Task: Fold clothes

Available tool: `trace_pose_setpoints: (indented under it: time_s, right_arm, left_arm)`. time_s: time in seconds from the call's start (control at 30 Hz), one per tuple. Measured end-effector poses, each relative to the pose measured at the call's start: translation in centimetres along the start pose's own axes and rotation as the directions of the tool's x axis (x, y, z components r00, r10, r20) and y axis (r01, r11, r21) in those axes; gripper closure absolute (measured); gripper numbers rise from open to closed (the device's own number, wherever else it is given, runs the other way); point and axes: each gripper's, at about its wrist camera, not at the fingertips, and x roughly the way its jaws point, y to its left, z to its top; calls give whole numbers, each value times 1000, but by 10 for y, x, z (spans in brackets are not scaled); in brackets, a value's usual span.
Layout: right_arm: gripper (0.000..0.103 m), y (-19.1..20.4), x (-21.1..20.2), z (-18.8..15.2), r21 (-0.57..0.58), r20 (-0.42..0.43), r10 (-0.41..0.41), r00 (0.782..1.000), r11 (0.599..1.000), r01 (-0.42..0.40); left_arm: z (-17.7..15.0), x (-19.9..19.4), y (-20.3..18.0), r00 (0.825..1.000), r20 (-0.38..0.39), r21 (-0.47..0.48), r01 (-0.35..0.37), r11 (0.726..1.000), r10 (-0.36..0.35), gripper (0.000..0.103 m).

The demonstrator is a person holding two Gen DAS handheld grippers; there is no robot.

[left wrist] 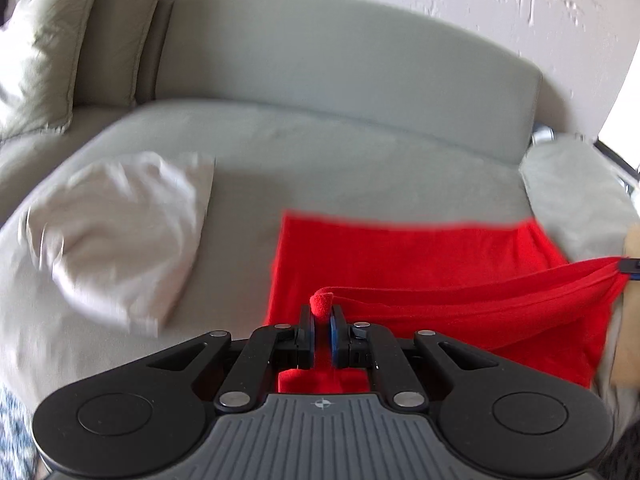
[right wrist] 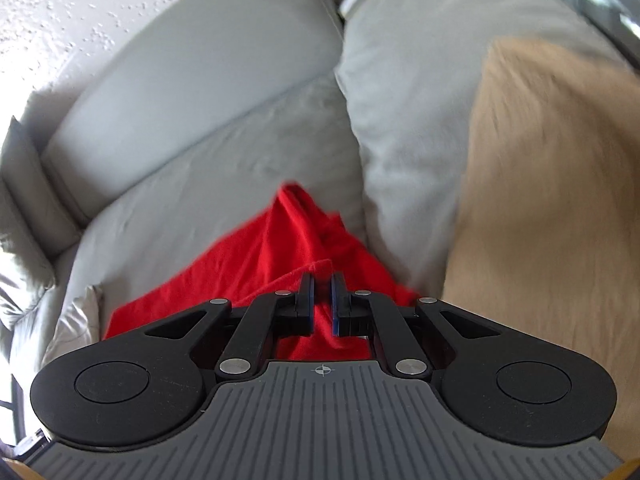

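Observation:
A red garment [left wrist: 400, 256] lies spread on the grey sofa seat [left wrist: 300, 152], with its near edge lifted. My left gripper [left wrist: 322, 314] is shut on a bunched corner of that edge. The edge runs taut to the right, where the tip of the other gripper [left wrist: 629, 266] pinches it at the frame border. In the right wrist view my right gripper [right wrist: 322, 280] is shut on a fold of the same red garment [right wrist: 280, 240], which trails away over the seat [right wrist: 192, 184].
A folded white cloth [left wrist: 116, 232] lies on the seat to the left of the red garment. Grey cushions [left wrist: 36, 48] lean at the back left, and a backrest [left wrist: 340, 68] runs behind. A grey pillow [right wrist: 408, 92] and a tan furry throw [right wrist: 552, 200] sit right.

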Motion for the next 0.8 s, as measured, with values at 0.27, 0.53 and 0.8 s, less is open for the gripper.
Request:
trace_pose_setpoints:
  time_s: [0.27,0.53,0.8]
  right_arm:
    - [96,40,-45,24,-151,205,99,974,986,-68]
    - [96,-43,12,-61,-45,0,-25,1000,999,25]
    - [82,-34,7,-80,-207,-27,-85,996,975,78]
  left_arm:
    - [18,-26,-28,987,162,87,-19,996,5,96]
    - [-67,-13,-9,1000,21,-42,12,999,-11,96]
    - [-89,-13,-19,996,-55,40,-66,997,68,76]
